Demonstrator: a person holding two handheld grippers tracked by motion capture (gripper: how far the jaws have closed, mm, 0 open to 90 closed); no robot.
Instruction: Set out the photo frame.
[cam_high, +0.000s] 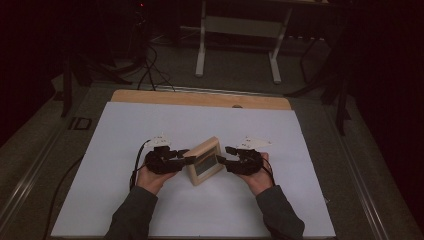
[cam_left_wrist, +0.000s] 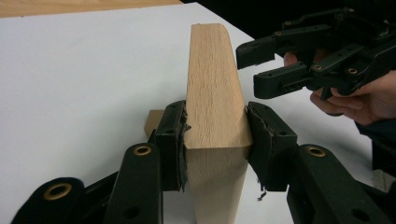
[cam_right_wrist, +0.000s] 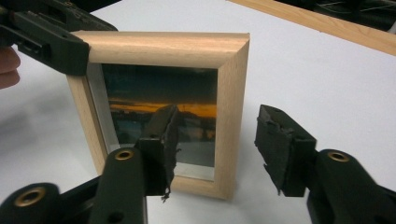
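A wooden table (cam_high: 200, 98) carries a large white sheet (cam_high: 125, 130) that covers nearly all of its top, leaving a strip of bare wood along the far edge. Beyond the table, the dark floor holds a white metal stand (cam_high: 239, 27) and some black cables (cam_high: 150, 70).

Near the middle of the sheet stands a small wooden picture frame (cam_high: 205, 161), upright on its lower edge and turned at an angle to the table's sides. In the right gripper view the frame's front shows a dusk picture with an orange band of sky behind glass.

The person's forearms come in from the near edge in dark sleeves (cam_high: 131, 215), one hand on each tool. The left gripper (cam_left_wrist: 215, 135) is clenched on the frame's side rail: in the left gripper view both pads press the light wood from either face, so the rail sits squarely between the jaws. The right gripper (cam_right_wrist: 215, 144) sits at the frame's opposite side with its jaws spread apart; in its own view one jaw stands in front of the glass and the other out past the frame's outer edge, with the side rail between them. Whether either pad touches the wood cannot be told.
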